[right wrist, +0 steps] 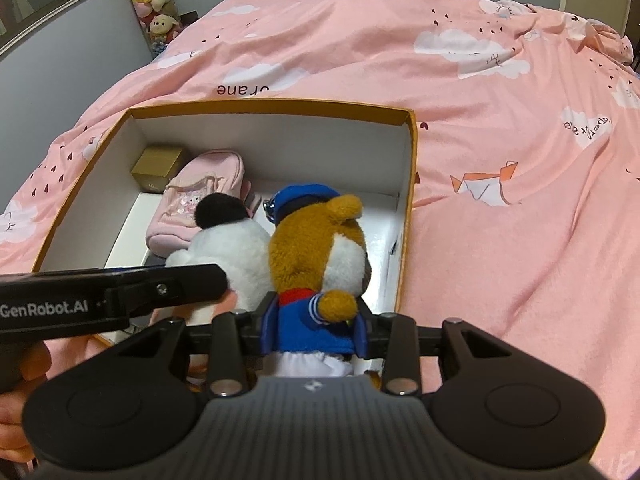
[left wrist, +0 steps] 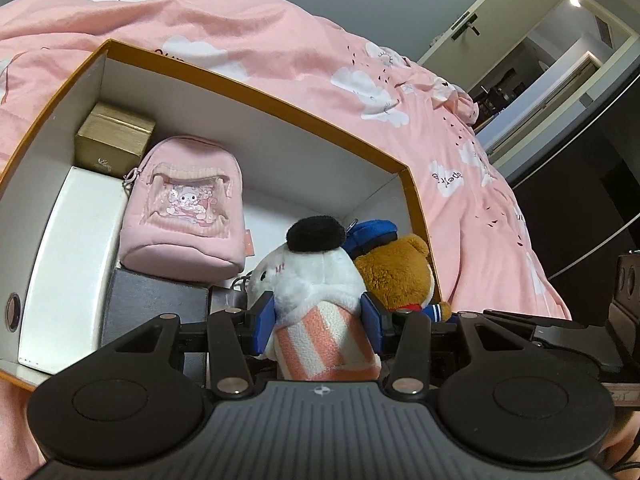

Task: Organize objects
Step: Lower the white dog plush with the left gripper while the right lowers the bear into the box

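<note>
Both grippers — left gripper [left wrist: 318, 316], right gripper [right wrist: 316, 326] — clamp plush toys.

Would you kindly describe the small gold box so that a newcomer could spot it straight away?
On the pink bedspread sits an open orange-rimmed cardboard box with white inner walls. In its far left corner stands the gold box, just behind the pink mini backpack. It is the only hard, metallic-coloured cube there; its neighbours are soft fabric or plush.
</note>
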`<action>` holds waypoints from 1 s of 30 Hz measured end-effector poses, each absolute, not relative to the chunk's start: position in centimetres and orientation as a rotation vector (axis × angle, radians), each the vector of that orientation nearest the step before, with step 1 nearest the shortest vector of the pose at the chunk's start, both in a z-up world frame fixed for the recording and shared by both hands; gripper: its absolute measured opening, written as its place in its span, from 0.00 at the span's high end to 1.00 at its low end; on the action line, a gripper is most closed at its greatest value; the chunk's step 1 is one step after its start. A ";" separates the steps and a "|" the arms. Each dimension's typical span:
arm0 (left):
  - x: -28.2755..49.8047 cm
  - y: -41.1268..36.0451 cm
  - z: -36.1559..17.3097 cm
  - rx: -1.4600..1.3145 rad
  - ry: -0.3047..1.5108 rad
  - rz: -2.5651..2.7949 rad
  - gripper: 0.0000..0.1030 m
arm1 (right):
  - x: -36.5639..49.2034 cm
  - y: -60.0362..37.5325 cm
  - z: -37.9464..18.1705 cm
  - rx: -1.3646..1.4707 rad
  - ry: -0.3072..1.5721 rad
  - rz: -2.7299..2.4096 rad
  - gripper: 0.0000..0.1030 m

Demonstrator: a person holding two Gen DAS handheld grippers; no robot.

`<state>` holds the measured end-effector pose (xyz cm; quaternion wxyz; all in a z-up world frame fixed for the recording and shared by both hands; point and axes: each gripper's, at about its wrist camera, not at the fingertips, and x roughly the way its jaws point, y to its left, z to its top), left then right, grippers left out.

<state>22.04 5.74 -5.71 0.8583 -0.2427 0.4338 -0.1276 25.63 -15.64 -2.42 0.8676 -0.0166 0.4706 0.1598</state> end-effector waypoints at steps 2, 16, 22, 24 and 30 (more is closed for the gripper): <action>22.0 5.7 -5.7 -0.512 0.911 -0.269 0.49 | 25.5 -15.7 -2.3 -0.043 0.981 0.338 0.61; 22.4 6.5 -5.5 -0.553 0.910 -0.285 0.49 | 24.5 -14.9 -1.1 -0.174 0.924 0.417 0.68; 22.6 8.0 -4.8 -0.541 0.905 -0.282 0.49 | 24.9 -14.6 -1.7 -0.200 0.946 0.423 0.69; 22.7 7.9 -4.8 -0.526 0.906 -0.294 0.49 | 25.1 -14.6 -2.0 -0.205 0.956 0.428 0.69; 23.5 7.1 -5.3 -0.537 0.912 -0.313 0.49 | 25.6 -14.5 -2.5 -0.231 0.959 0.430 0.69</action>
